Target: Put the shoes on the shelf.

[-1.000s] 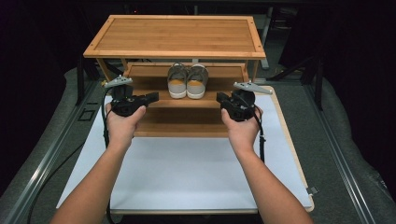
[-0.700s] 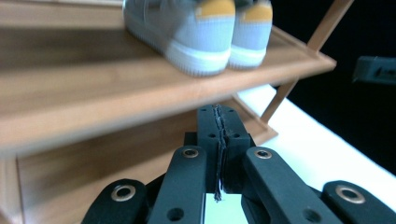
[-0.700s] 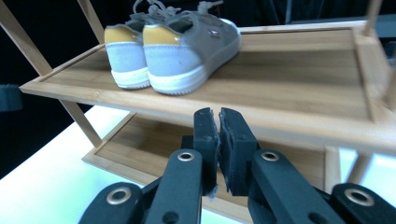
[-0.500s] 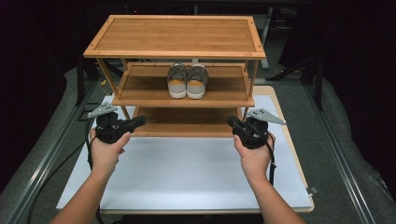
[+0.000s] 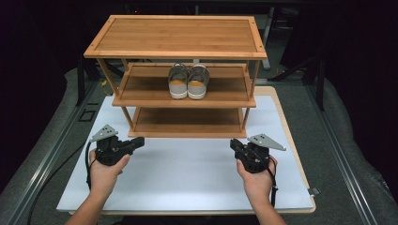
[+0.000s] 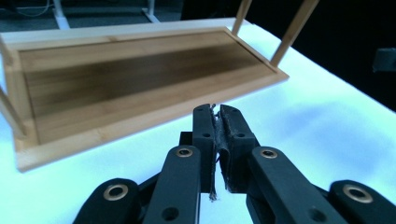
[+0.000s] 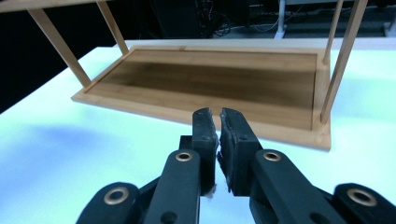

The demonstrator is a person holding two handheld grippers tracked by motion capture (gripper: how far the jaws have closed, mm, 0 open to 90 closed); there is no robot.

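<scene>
A: Report the jaw condition of both grippers.

B: Left gripper (image 6: 216, 111): the 2 jaws stand almost together, a thin slit between the pads, nothing clamped. They have just been opening by a slight amount, with no thing between them. Right gripper (image 7: 215, 113): the 2 jaws are likewise nearly closed, a narrow gap between the pads, nothing held.

A: Position of each gripper?

B: In the high view the left gripper (image 5: 123, 146) sits low over the white board (image 5: 187, 178), just in front of the left front corner of the shoe rack (image 5: 183, 84), jaws pointing toward the middle. The right gripper (image 5: 237, 146) sits just in front of the right front corner, jaws pointing inward as well. Each is held in 1 hand: the left hand (image 5: 104, 169) and the right hand (image 5: 257, 174) come in from the bottom edge. The 2 grippers are well apart.

A: Location of the rack and its contents?

B: The rack stands upright at the far half of the white board. It has 3 wooden shelves. The bottom shelf (image 6: 135, 74) lies directly ahead of both sets of jaws, near but not touching. A pair of grey shoes (image 5: 188, 80) rests on the middle shelf, near its centre, the 2 shoes side by side and touching, soles facing the person.
</scene>
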